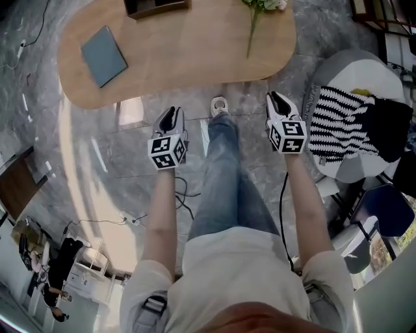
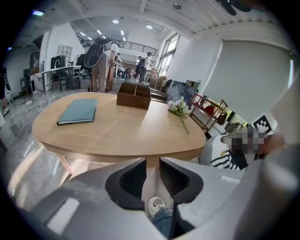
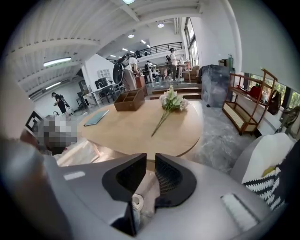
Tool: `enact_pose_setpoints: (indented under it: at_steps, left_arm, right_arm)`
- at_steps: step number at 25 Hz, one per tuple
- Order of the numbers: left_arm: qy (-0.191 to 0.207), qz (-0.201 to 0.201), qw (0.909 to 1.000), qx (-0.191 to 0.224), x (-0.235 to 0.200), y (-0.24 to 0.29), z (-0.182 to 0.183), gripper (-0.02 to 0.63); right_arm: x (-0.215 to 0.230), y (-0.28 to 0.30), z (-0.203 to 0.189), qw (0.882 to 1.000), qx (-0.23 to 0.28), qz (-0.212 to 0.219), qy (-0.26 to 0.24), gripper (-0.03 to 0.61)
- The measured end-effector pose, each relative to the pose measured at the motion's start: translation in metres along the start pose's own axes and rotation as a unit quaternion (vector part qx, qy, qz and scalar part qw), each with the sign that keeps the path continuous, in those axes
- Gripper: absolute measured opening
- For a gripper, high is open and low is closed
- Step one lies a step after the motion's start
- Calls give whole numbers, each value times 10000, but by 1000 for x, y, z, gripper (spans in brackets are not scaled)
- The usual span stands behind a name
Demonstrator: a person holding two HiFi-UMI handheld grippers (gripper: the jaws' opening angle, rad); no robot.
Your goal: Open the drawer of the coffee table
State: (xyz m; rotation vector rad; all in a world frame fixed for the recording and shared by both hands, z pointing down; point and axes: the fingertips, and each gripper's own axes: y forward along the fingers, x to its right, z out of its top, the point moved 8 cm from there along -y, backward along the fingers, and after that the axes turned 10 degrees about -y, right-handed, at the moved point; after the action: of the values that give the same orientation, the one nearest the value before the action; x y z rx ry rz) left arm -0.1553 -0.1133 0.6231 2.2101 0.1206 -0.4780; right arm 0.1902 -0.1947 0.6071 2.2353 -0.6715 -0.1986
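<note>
The oval wooden coffee table (image 1: 188,58) stands ahead of me, and both grippers hang short of its near edge. My left gripper (image 1: 171,114) is near the middle of that edge. My right gripper (image 1: 275,99) is by the table's right end. In the left gripper view the left gripper (image 2: 153,171) has its jaws a narrow gap apart, with nothing between them and the table's edge (image 2: 126,150) beyond. The right gripper (image 3: 150,166) stands the same way, empty. I can make out no drawer front in any view.
A blue notebook (image 1: 104,55), a wooden box (image 1: 156,6) and a flower sprig (image 1: 257,13) lie on the table. My leg and white shoe (image 1: 219,104) reach between the grippers. A chair with a striped cushion (image 1: 338,123) stands at the right. Cables (image 1: 185,195) trail on the floor.
</note>
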Motion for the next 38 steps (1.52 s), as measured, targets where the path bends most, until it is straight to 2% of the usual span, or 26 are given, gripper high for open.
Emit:
enact_pose_setpoints:
  at_steps: [4,7,10,12,20,23,31,38]
  left_arm:
    - [136,-31,9997,-200,-17,34,-13,128]
    - [244,-1,9990,-386,-29,56,-21,222]
    - [324,2,9982,-505,-39,74,-27,272]
    - [422,15,9979,-493,-45,85,-29,330]
    - [547,180,9979,-302,-61,114,-25,435]
    - [513,164,9983,-210,-64,120,-18,443]
    - [295,113,9995,17,-59,127,-18,442]
    - [228,101,9997,-59,-60,127,-17,440]
  right_arm:
    - [12,31,-20,9996,-226,-130,-81,106]
    - [21,47,-34,9988,-420,-188,-151,140]
    - [26,62,-47,9977,-582,-136,-315,161]
    - [30,73,-54,9969,-655,-87,-435,180]
    - [45,103,-67,9943,-860,-28,-632,215]
    - [44,112,-63,9931,-883,62,-774,235]
    - [47,122,-64,9918,-946,219,-835,222]
    - [43,123,-64,9924,-984,73,-738,210]
